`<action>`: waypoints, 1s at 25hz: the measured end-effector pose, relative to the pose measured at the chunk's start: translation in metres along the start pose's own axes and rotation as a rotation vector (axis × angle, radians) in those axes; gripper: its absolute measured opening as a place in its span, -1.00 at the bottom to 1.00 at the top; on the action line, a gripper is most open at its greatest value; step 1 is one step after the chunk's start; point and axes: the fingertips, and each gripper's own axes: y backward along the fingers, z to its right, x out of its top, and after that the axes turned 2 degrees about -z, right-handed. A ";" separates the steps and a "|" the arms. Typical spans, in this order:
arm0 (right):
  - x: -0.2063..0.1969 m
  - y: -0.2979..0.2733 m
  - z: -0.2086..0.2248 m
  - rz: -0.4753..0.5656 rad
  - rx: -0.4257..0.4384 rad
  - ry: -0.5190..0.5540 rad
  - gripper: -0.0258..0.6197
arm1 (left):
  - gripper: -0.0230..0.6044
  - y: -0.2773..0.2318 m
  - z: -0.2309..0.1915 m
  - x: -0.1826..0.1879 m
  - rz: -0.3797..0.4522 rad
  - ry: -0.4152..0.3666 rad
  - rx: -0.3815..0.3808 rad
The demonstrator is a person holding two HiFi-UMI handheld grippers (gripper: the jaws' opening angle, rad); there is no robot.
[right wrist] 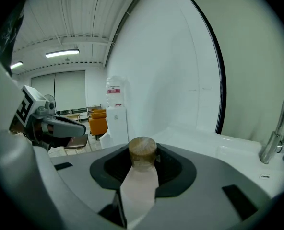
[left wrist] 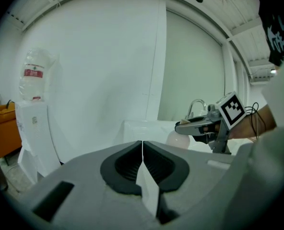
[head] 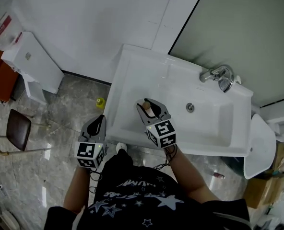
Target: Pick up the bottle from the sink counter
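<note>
Right gripper (head: 149, 108): extended forward on a bare forearm (head: 187, 172), jaws clamped on a bottle (right wrist: 142, 152) just below its cap. Left gripper (head: 100, 120): held further back beside the body, pointing forward, jaws pressed together, nothing between them.

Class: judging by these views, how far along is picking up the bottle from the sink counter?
Done: the right gripper is at the bottle, over the sink counter.
In hand: its jaws are closed on the bottle's neck, under the brown cap. The left gripper is shut and empty, off to the side.
Left: lifting it clear. Whether it has left the counter cannot be told.
</note>
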 end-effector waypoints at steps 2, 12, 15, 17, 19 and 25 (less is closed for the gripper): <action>-0.003 0.018 0.002 0.002 -0.002 0.005 -0.50 | -0.86 0.007 0.015 -0.001 0.001 -0.003 -0.001; -0.032 0.106 0.014 0.020 -0.043 -0.012 -0.50 | -0.86 0.043 0.089 -0.011 0.039 -0.047 0.001; -0.043 0.131 0.011 0.026 -0.051 -0.010 -0.50 | -0.86 0.057 0.109 -0.018 0.051 -0.048 0.003; -0.049 0.149 0.009 0.037 -0.052 -0.010 -0.50 | -0.86 0.068 0.123 -0.028 0.033 -0.041 0.000; -0.054 0.166 0.004 0.051 -0.050 -0.008 -0.50 | -0.86 0.078 0.135 -0.034 0.032 -0.042 0.000; -0.076 0.211 -0.011 0.064 -0.051 -0.010 -0.50 | -0.85 0.111 0.170 -0.049 0.075 -0.052 0.014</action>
